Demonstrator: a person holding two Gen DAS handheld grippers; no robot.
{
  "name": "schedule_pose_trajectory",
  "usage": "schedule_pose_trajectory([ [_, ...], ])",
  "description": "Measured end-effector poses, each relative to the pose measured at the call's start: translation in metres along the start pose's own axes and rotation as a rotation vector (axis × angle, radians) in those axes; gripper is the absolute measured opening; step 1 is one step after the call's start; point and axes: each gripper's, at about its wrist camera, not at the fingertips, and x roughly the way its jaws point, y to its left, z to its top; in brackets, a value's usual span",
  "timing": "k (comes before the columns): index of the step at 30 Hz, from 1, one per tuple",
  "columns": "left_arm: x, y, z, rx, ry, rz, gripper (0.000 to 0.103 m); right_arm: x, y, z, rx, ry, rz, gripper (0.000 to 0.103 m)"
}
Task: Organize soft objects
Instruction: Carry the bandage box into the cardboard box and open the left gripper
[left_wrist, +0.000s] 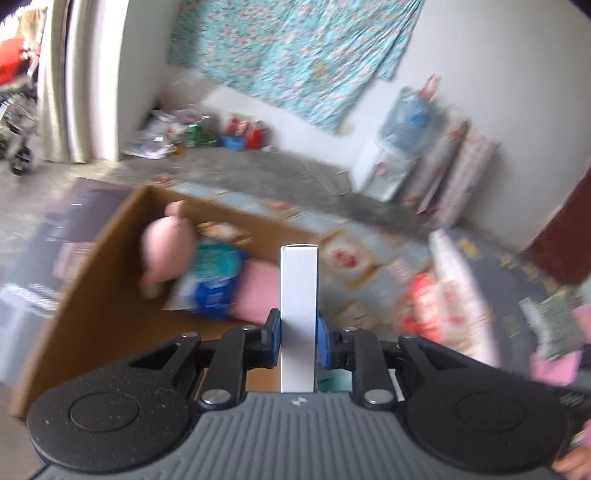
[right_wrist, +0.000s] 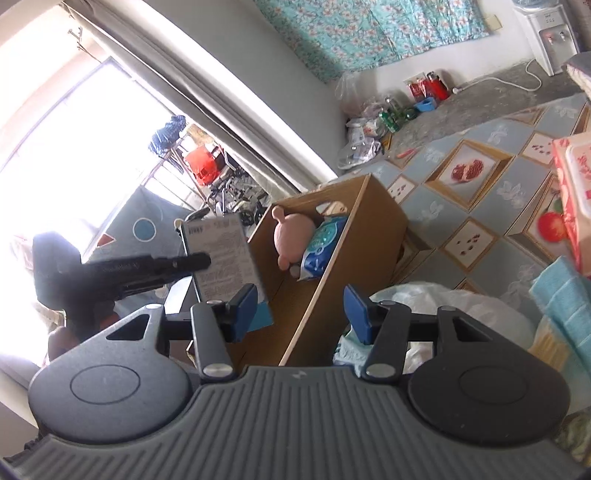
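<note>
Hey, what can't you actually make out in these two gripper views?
- Print on the flat box held by the left gripper: too small in the right view, edge-on in the left.
- Pink toy in the carton: motion-blurred in the left view.
- Carton floor: hidden by the right gripper.

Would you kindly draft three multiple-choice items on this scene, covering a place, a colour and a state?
1. Where is the pink plush toy?
A. inside the brown cardboard box
B. on the floor
C. on the windowsill

2. What colour are the right gripper pads?
A. red
B. blue
C. white

3. What is the left gripper doing?
A. standing open
B. clamping a flat white printed box
C. clamping the plush toy

Answers: 1 A, it lies between the box walls beside a blue wipes pack; 2 B, both pads show blue; 3 B, the pads press the white box's sides.
</note>
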Motion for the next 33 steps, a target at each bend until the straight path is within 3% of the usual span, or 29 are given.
schedule_pose_trajectory([
  [6, 0.067, 0.018, -0.014, 0.141, 0.173, 0.229, 0.021, 0.013, 0.003, -0.016, 0.023, 0.042, -0.019, 0.052],
  [10, 0.116, 0.016, -0.019, 0.185, 0.261, 0.289, 0.021, 0.019, 0.0, -0.023, 0.04, 0.066, -0.034, 0.052],
  [14, 0.14, 0.004, -0.025, 0.151, 0.29, 0.214, 0.027, 0.022, -0.007, -0.023, 0.059, 0.079, -0.049, 0.053],
  [17, 0.145, 0.005, -0.028, 0.076, 0.305, 0.115, 0.041, 0.025, -0.013, -0.022, 0.073, 0.084, -0.056, 0.054],
  [22, 0.135, 0.019, -0.03, -0.009, 0.259, 0.041, 0.053, 0.03, -0.022, -0.022, 0.098, 0.095, -0.053, 0.054],
  [25, 0.13, 0.025, -0.032, 0.013, 0.272, 0.052, 0.063, 0.033, -0.024, -0.024, 0.106, 0.102, -0.049, 0.054],
  [28, 0.129, 0.03, -0.04, 0.071, 0.339, 0.068, 0.072, 0.036, -0.026, -0.025, 0.11, 0.106, -0.045, 0.054],
  [33, 0.137, 0.029, -0.063, 0.17, 0.437, 0.061, 0.07, 0.042, -0.027, -0.025, 0.118, 0.111, -0.046, 0.055],
])
